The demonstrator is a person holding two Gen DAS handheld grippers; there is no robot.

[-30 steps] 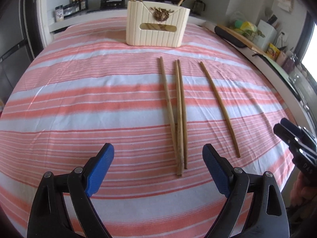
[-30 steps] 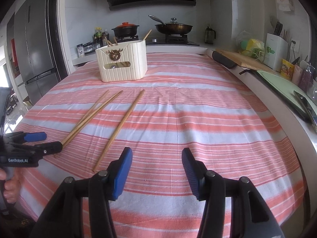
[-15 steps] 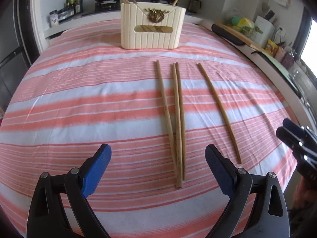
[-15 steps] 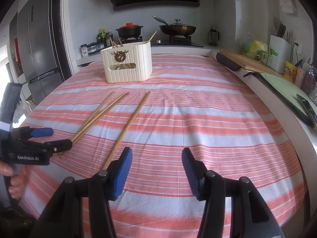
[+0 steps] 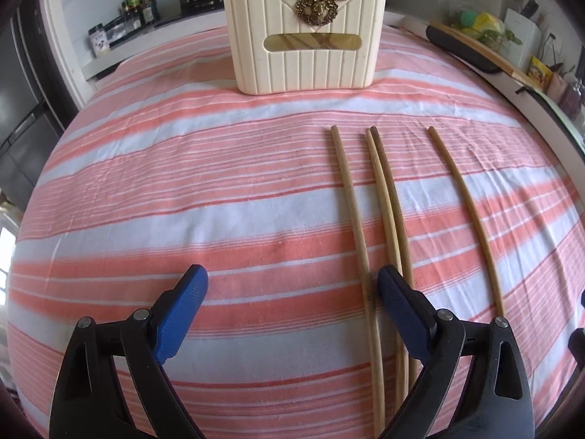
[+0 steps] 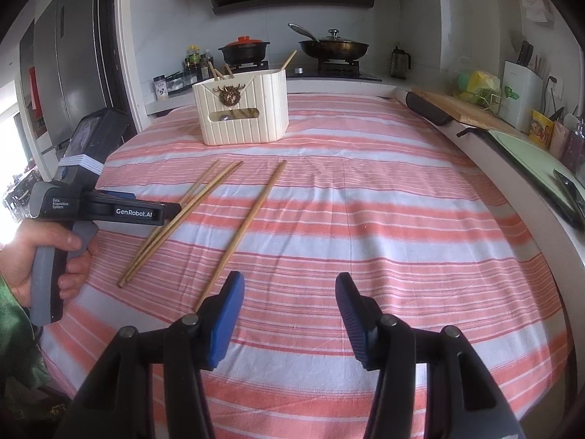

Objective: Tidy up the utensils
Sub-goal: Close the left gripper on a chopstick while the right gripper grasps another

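Several wooden chopsticks (image 5: 384, 197) lie side by side on the striped tablecloth (image 5: 219, 190). A cream utensil holder (image 5: 305, 33) with a brass deer emblem stands behind them and holds more chopsticks. My left gripper (image 5: 292, 292) is open and low over the cloth; its right finger (image 5: 402, 311) is over the near ends of the left chopsticks. In the right wrist view the holder (image 6: 241, 109) and chopsticks (image 6: 182, 216) lie to the left. My right gripper (image 6: 289, 292) is open and empty, its left finger (image 6: 226, 314) by the lone chopstick's (image 6: 248, 219) near end.
The left gripper's body and the hand holding it (image 6: 65, 226) show at the left of the right wrist view. A stove with a black pot (image 6: 243, 49) and a pan (image 6: 332, 47) stands behind the table. A cutting board (image 6: 460, 109) and a counter with a sink run along the right.
My left gripper has moved forward and lower over the chopsticks' near ends. My right gripper has edged forward and a little left. Both stay open.
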